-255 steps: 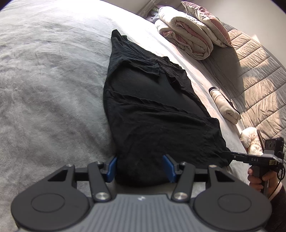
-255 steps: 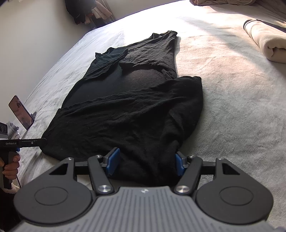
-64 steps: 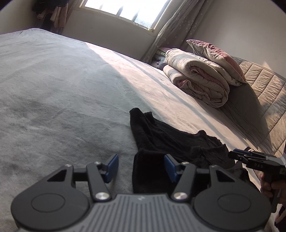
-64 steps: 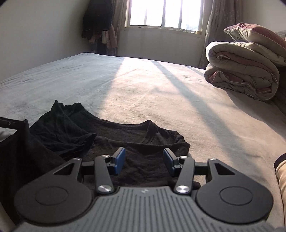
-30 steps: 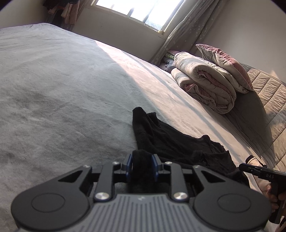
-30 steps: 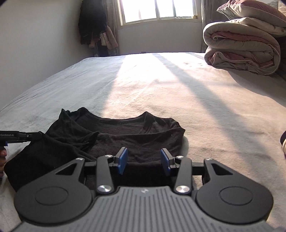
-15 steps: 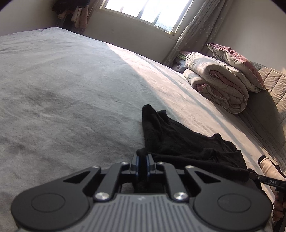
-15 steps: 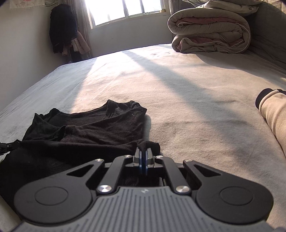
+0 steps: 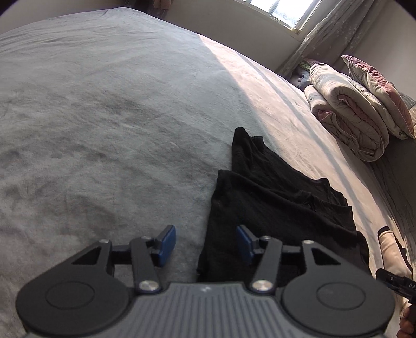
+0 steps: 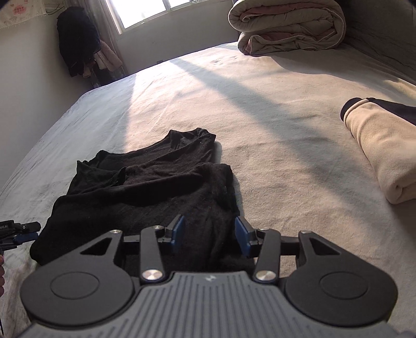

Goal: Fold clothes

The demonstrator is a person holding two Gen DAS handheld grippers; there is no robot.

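black garment [image 9: 275, 208] lies folded over on itself on the bed [image 9: 104, 117], occupying the lower centre to lower right of the left wrist view and the lower left to centre of the right wrist view [image 10: 156, 187]. upper layer sits doubled across the lower layer; collar end points toward the top of both frames. fabric is rumpled, edges uneven.

left gripper [image 9: 205, 245]: fingers spread wide, blue pads apart, nothing pinched. its right pad overlaps the garment's near left edge in the picture; the left pad is over bare bedding. contact with the cloth cannot be determined.

right gripper [image 10: 209, 235]: fingers spread wide, nothing clamped. the garment's near right corner shows between the two pads.

each gripper's tip appears at the edge of the other view: lower right in the left wrist view, lower left in the right wrist view.

surroundings: rolled beige cloth [image 10: 384, 150] at right of the right wrist view, well apart from the garment. folded quilt [image 10: 288, 26] at upper right. window [image 10: 145, 10] at top. dark clothes hanging [image 10: 78, 41] at upper left.
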